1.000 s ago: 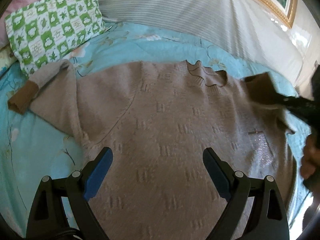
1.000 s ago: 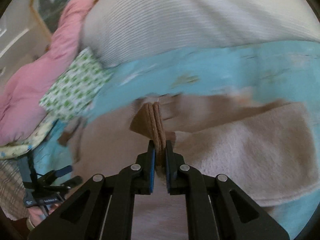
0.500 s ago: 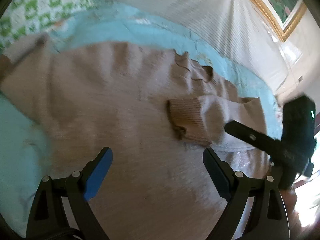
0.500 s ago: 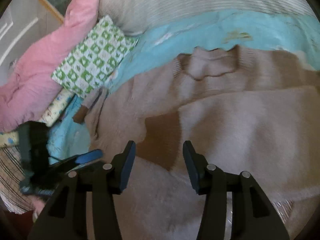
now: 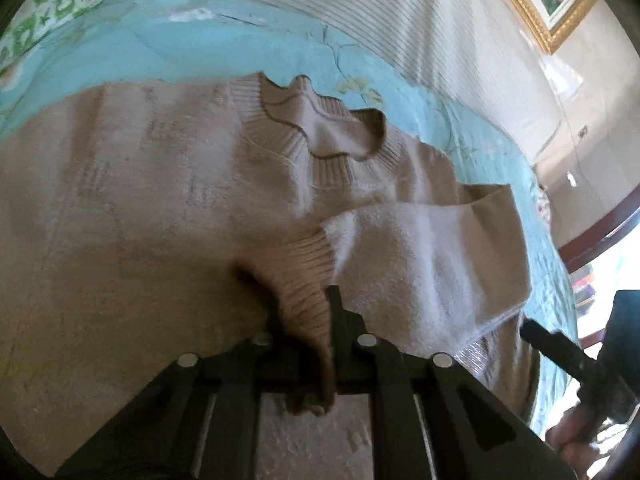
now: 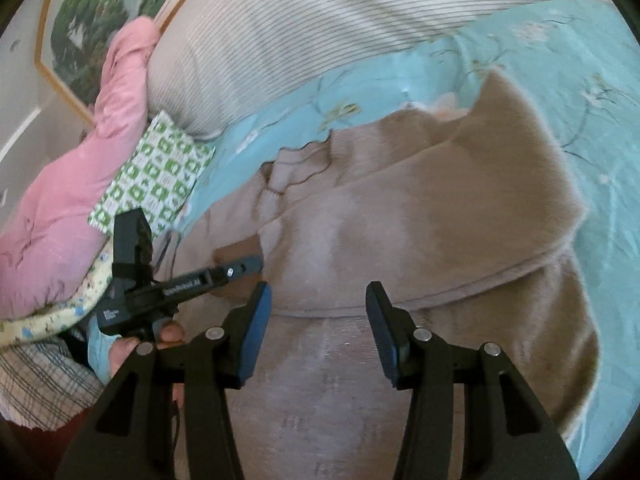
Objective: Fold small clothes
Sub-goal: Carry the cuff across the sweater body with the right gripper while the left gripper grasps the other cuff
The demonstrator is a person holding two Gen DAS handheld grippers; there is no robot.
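A turquoise flowered bedspread (image 5: 224, 40) carries a fuzzy beige knit sweater (image 5: 120, 208) lying flat, its wavy ribbed collar (image 5: 320, 136) toward the striped bolster (image 6: 320, 32) and one sleeve (image 5: 420, 256) folded across the chest. The sleeve's ribbed cuff (image 5: 304, 280) sits pinched between the fingers of the left gripper (image 5: 306, 312), whose jaws have just been closing and now clench it. The right gripper (image 6: 318, 320), released with nothing between its fingers, hangs over the folded sleeve.
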